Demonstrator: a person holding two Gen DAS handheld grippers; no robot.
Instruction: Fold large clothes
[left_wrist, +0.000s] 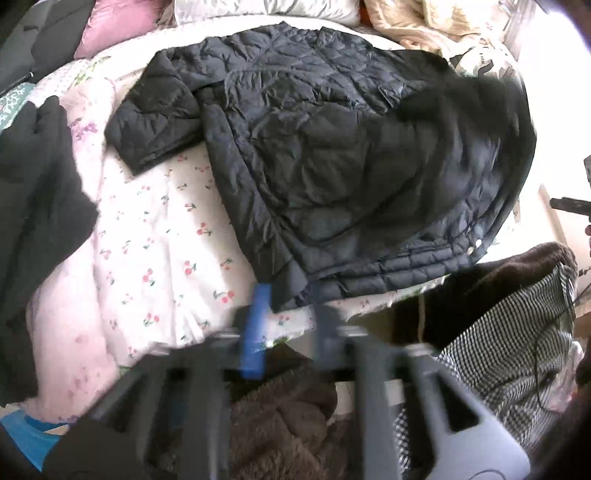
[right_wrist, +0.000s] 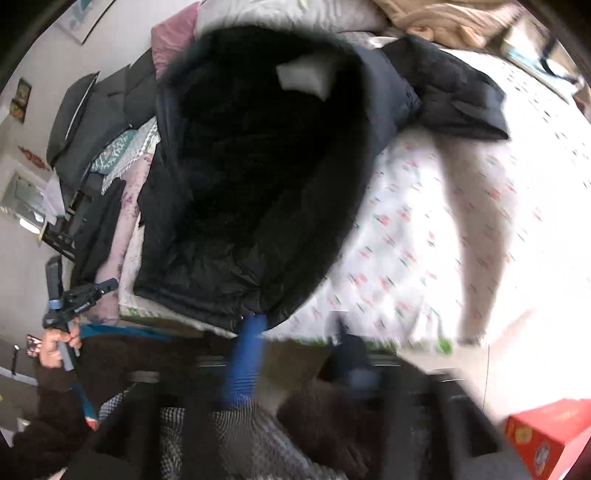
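A dark navy quilted jacket (left_wrist: 332, 155) lies spread on the cherry-print bed sheet (left_wrist: 166, 236), one sleeve (left_wrist: 155, 114) stretched to the left. In the right wrist view the same jacket (right_wrist: 229, 229) shows its black fur-trimmed hood (right_wrist: 258, 122) and a white label inside. My left gripper (left_wrist: 290, 317) hovers just off the jacket's near hem, fingers apart with nothing between them. My right gripper (right_wrist: 299, 350) stands open at the bed's edge beside the jacket's lower corner, holding nothing. Both views are blurred.
A black garment (left_wrist: 33, 184) lies at the bed's left side. Pink and grey pillows (left_wrist: 110, 26) and a beige blanket (left_wrist: 424, 22) line the far end. A red box (right_wrist: 550, 432) sits on the floor at right. The person's checked clothing (left_wrist: 509, 350) is close below.
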